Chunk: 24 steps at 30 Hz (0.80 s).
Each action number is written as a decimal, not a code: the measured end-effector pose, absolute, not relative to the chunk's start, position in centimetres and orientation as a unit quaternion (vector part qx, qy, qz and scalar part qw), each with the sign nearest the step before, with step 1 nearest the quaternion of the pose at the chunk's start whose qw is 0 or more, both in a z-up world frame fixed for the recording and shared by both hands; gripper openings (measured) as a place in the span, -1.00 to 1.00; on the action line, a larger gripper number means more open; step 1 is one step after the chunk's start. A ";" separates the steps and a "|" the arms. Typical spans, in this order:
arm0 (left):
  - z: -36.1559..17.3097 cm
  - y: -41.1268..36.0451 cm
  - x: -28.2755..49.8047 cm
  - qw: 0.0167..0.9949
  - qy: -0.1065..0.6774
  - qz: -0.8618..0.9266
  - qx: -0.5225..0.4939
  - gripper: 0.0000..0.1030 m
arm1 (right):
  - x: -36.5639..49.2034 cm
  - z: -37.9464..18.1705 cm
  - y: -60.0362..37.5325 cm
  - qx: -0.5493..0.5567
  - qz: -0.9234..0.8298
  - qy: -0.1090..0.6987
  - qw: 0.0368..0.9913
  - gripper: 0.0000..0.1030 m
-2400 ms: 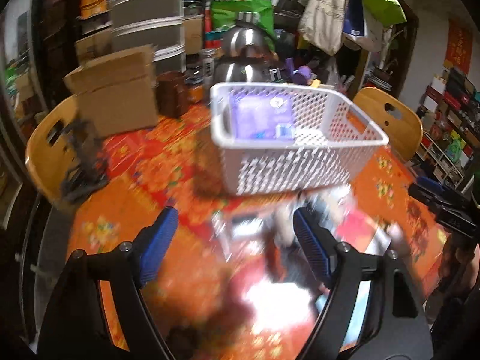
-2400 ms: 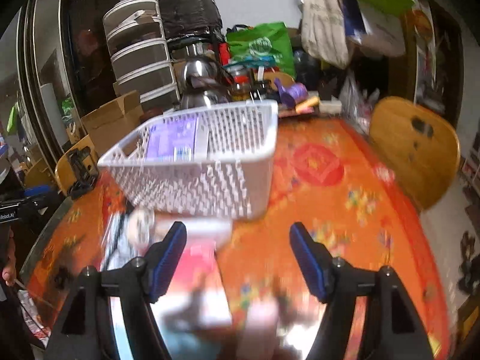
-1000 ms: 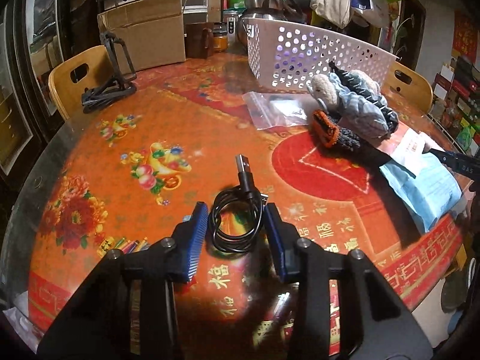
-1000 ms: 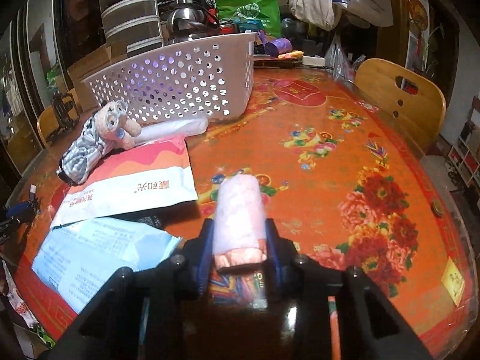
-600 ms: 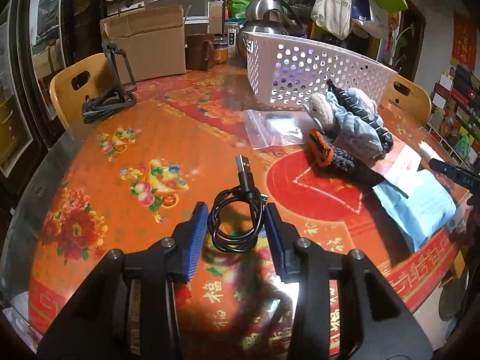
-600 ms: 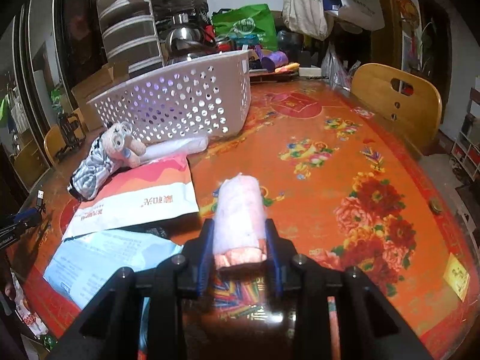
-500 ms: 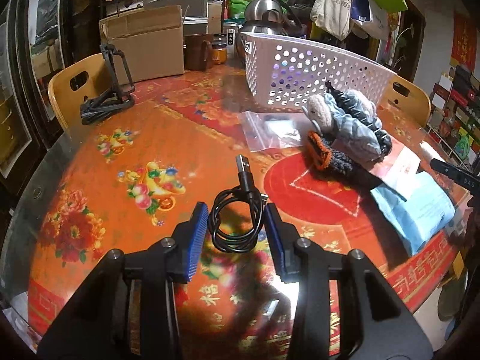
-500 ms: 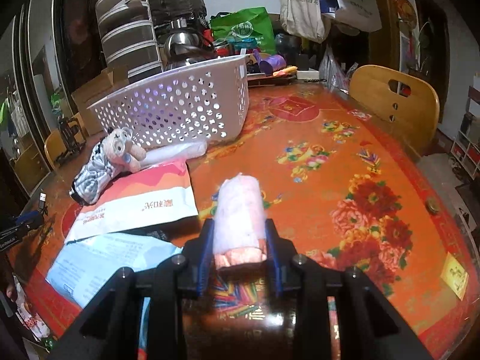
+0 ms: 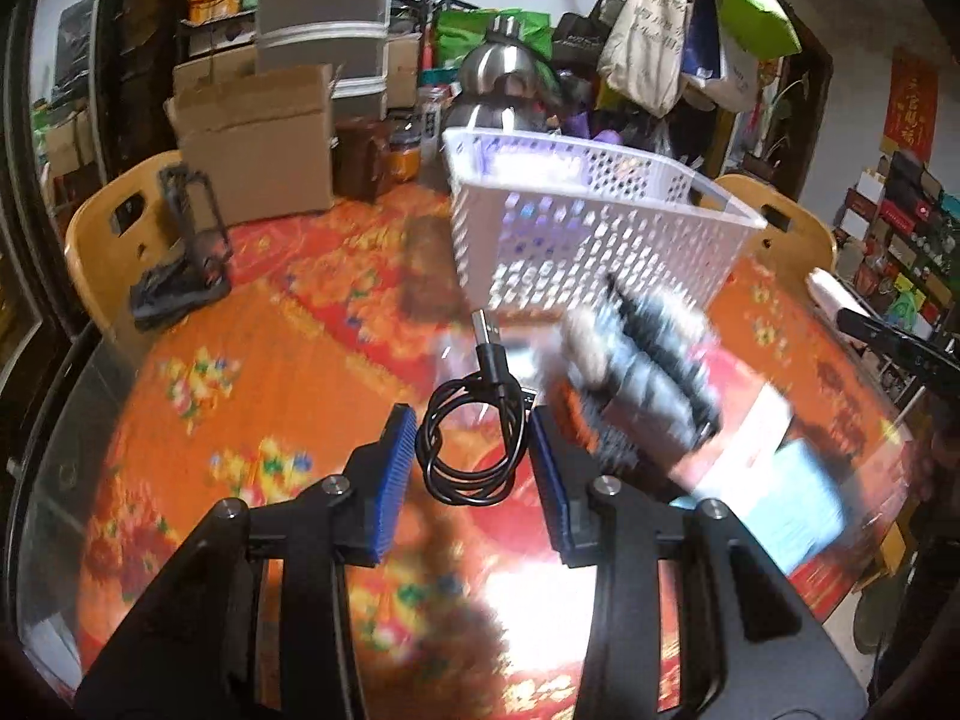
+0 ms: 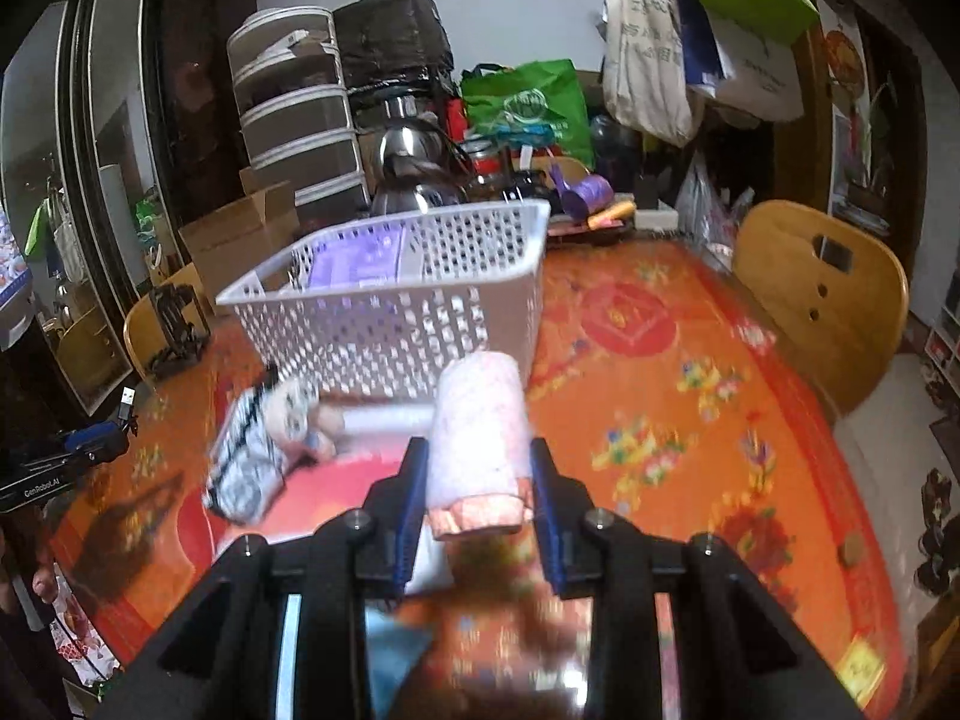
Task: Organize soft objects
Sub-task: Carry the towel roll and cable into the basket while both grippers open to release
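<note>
Between the left gripper (image 9: pixel 471 450) pads sits a coiled black cable (image 9: pixel 474 441), and the right gripper (image 10: pixel 480 477) is clamped on a pink rolled cloth (image 10: pixel 480 438). Ahead of both stands the white basket (image 10: pixel 390 300). Each load should go over the rim before letting go, with the wrists level. Blur smears the plush toy (image 10: pixel 270 438) ahead on the counter (image 10: pixel 690 420); the basket's contents are mostly hidden.

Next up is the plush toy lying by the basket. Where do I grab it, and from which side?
Grip the plush toy across its striped body, the long middle part, coming from above with the fingers either side. It lies flat on the table, its head close to the basket, so the end away from the basket leaves more room.
</note>
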<state>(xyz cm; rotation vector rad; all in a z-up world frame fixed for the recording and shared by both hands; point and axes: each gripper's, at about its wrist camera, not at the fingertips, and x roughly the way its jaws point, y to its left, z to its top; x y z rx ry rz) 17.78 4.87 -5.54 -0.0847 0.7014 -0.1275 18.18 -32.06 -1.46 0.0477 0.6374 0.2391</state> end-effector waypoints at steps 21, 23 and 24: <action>2.8 -1.2 40.1 0.914 0.399 -0.056 -0.040 -0.30 | 35.7 3.4 -28.2 -0.002 0.105 0.354 0.929 -0.41; 2.0 -1.3 41.2 0.909 0.410 -0.057 -0.050 -0.30 | 36.8 2.6 -28.0 -0.002 0.106 0.364 0.925 -0.41; 1.6 -1.5 41.7 0.907 0.414 -0.056 -0.050 -0.30 | 37.2 2.2 -27.9 -0.002 0.109 0.369 0.923 -0.41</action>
